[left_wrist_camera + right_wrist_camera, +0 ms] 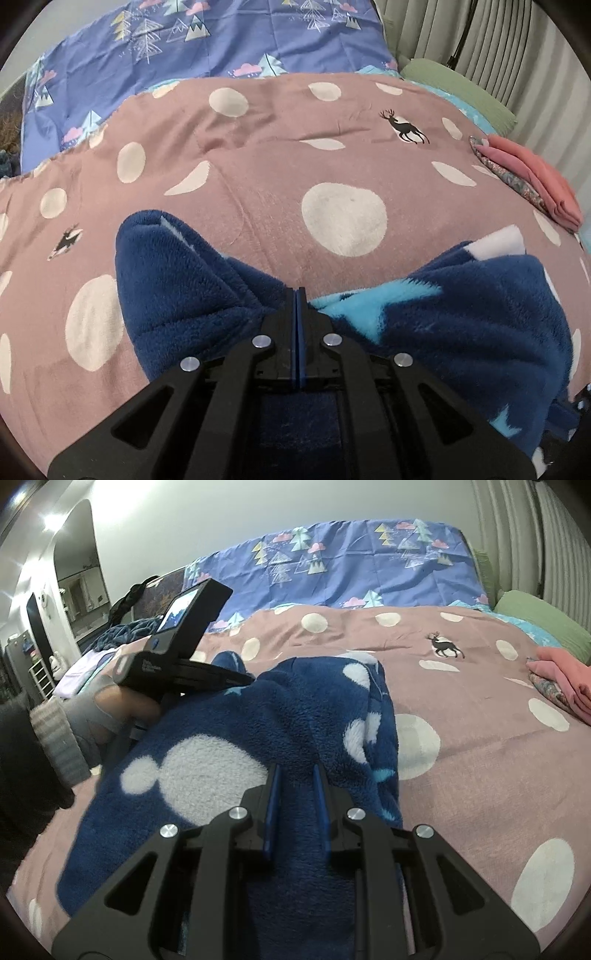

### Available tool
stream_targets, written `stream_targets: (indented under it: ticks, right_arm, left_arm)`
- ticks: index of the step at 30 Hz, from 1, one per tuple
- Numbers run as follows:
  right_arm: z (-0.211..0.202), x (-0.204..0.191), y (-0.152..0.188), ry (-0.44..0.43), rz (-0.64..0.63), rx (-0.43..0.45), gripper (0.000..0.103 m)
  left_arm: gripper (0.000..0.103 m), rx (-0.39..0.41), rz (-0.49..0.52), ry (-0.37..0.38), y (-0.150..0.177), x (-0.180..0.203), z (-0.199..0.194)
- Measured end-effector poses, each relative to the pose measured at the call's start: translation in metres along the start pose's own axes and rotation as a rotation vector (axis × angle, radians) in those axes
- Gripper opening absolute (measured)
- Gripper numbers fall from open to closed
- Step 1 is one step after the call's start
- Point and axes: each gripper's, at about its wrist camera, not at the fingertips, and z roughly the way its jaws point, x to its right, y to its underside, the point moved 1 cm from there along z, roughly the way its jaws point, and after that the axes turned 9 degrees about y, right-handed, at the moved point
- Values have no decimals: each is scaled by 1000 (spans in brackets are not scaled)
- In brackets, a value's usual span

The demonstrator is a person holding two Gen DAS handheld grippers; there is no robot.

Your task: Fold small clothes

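Note:
A navy fleece garment [177,288] with light blue stars and white patches lies bunched on the mauve spotted bedspread [280,184]. My left gripper [297,295] is shut on a fold of it near its middle edge. In the right wrist view the same garment [258,731] spreads under my right gripper [297,775], whose jaws stand a little apart over a ridge of the fleece. The left gripper's body [177,657] and the gloved hand that holds it show at the left of that view.
A folded pink garment on a floral one [532,181] lies at the bed's right edge, also in the right wrist view [565,686]. A blue tree-print sheet [221,48] and a green pillow [458,88] lie beyond. Curtains hang at right.

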Motion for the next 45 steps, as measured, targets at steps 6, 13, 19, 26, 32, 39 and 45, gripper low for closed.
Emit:
stream_targets:
  ticks: [6, 13, 19, 26, 32, 39, 45]
  right_arm:
    - [-45, 6, -76, 36, -40, 91, 37]
    - [111, 24, -71, 89, -17, -248, 14]
    - [108, 21, -73, 127, -33, -211, 14]
    - [-1, 34, -66, 7, 55, -69, 21]
    - [-48, 23, -5, -113, 56, -93, 29]
    - [-27, 21, 23, -38, 99, -149, 29]
    - [-89, 14, 31, -88, 40, -53, 29]
  left_arm:
    - [3, 7, 22, -25, -3, 5, -2]
    - [3, 36, 7, 24, 0, -3, -1]
    - [3, 47, 47, -2, -2, 3, 1]
    - [9, 171, 166, 113, 13, 35, -89]
    - [55, 139, 323, 324, 90, 102, -135]
    - [55, 153, 321, 196, 113, 120, -111]
    - [54, 187, 399, 290, 147, 144, -178]
